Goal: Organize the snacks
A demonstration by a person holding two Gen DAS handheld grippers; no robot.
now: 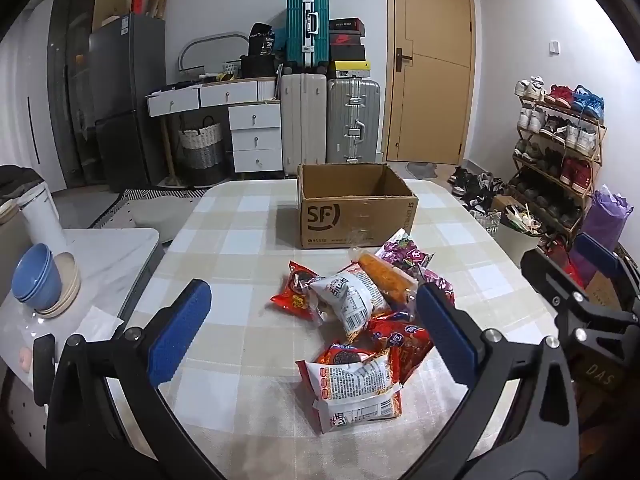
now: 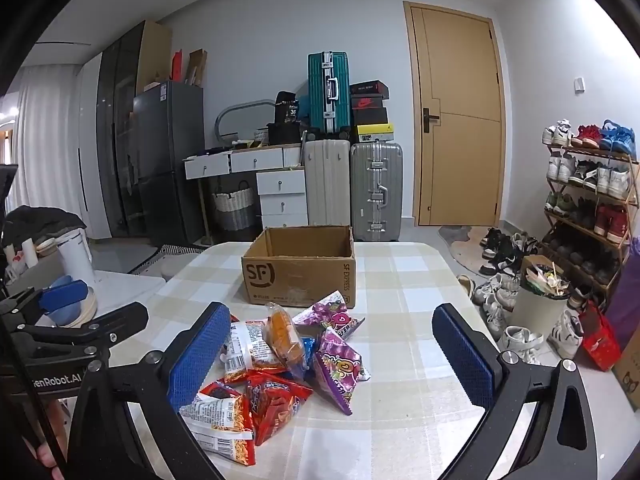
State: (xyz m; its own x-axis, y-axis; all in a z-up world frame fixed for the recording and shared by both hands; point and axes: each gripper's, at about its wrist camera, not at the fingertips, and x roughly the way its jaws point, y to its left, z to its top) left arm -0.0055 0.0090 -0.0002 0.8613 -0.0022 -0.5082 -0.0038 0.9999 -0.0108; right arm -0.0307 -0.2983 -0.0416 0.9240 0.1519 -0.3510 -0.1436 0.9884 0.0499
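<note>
Several snack packets (image 1: pixel 360 320) lie heaped near the middle of the tabletop (image 1: pixel 224 240), and none has gone into the cardboard box (image 1: pixel 356 208) yet. That box stands beyond the heap toward the far edge of the tabletop, its top open and, as far as I can see into it, holding nothing.

My left gripper (image 1: pixel 312 328) hangs with its jaws spread wide and nothing between them; the heap sits straight ahead of them, and the nearest white-and-red noodle packet (image 1: pixel 354 384) lies just forward of the gap, its long axis running roughly across my line of approach. My right gripper (image 2: pixel 332 364) is also spread wide and carries nothing. From its view the heap lies ahead but toward its left finger, with the purple candy bags (image 2: pixel 336 364) closest to the centre of the gap and the orange packet (image 2: pixel 284 336) behind them toward the box.

I judge the left side better lined up on the near noodle packet, while the right is better placed for the purple bags. Either way the carry runs straight away from me, over the heap and into the box. The packets overlap, so lifting one may drag a neighbour.
</note>
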